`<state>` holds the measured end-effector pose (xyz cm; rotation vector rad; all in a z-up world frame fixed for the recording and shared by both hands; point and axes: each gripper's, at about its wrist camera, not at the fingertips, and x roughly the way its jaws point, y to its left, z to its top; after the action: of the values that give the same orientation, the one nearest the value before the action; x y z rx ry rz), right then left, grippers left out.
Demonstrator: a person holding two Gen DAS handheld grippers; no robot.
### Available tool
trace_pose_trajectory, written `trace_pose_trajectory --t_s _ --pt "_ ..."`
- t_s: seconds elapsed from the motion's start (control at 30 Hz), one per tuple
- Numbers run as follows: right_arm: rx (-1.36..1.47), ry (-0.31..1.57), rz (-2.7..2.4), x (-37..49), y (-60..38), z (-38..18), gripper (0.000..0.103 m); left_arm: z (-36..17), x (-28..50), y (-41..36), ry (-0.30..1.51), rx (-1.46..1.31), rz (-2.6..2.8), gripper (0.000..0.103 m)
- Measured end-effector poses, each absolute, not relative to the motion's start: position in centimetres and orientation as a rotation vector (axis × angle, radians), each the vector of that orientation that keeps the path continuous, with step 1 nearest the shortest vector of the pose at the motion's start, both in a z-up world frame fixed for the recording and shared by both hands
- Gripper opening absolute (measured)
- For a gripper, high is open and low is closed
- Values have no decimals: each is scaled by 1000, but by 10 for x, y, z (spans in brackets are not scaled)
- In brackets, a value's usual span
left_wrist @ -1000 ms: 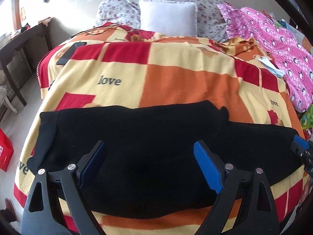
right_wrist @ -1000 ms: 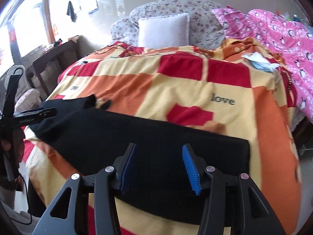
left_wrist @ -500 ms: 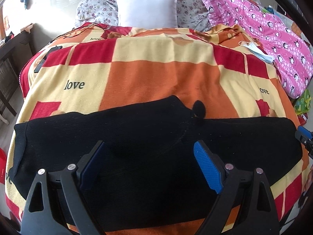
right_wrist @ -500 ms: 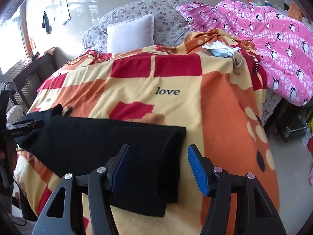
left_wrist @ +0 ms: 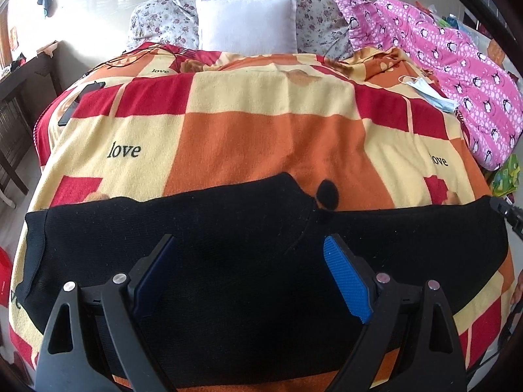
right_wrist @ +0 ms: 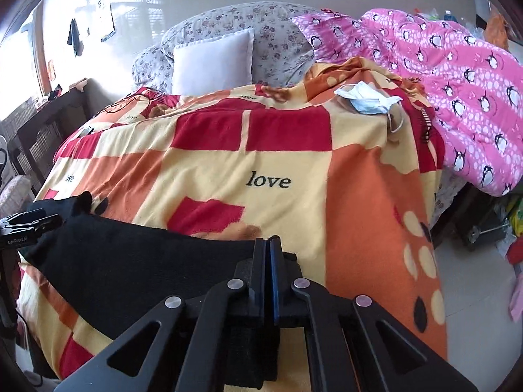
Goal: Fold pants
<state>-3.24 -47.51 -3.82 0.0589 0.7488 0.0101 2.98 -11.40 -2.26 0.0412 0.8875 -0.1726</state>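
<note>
From the left wrist, the black pants point(left_wrist: 248, 261) lie stretched lengthwise across the near part of the bed point(left_wrist: 261, 137), on its checked love-print blanket, one end at the left edge and the other at the right. The left tongs point(left_wrist: 251, 271) hang over the middle of the cloth with their blue pads spread wide, pinching nothing, just as they were a second ago; only the view has slid a little sideways along the garment. At the far right edge the dark tip of the other tool meets the pants' right end. From the right wrist, the change is plain: the right tongs point(right_wrist: 269, 272), spread on either side of the pants' right end half a second ago, have just snapped together, and black fabric point(right_wrist: 137, 261) bunches at the pressed pads and runs beneath them. I judge that end now gripped, so it can be lifted and carried leftward over the other half, while the left tongs have yet to take hold.
</note>
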Motion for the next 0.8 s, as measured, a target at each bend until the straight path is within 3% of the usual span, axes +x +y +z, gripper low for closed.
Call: trace_pose_trajectory --t_s 0.43,0.53,0.57,0.6,0.8 --pt "73 761 -63 -29 -489 -43 0 -36 36 -118 908 43 -162 90" --pt "177 738 3 -42 -490 -41 11 -37 37 -119 913 45 -159 90" --pt "208 729 22 -48 -489 -39 25 -37 36 -120 911 50 -160 90" --pt "229 724 54 -54 -486 -38 30 -35 35 -121 908 53 -165 90" --pt "204 716 178 -77 -451 -35 32 -25 29 -128 889 54 -196 90"
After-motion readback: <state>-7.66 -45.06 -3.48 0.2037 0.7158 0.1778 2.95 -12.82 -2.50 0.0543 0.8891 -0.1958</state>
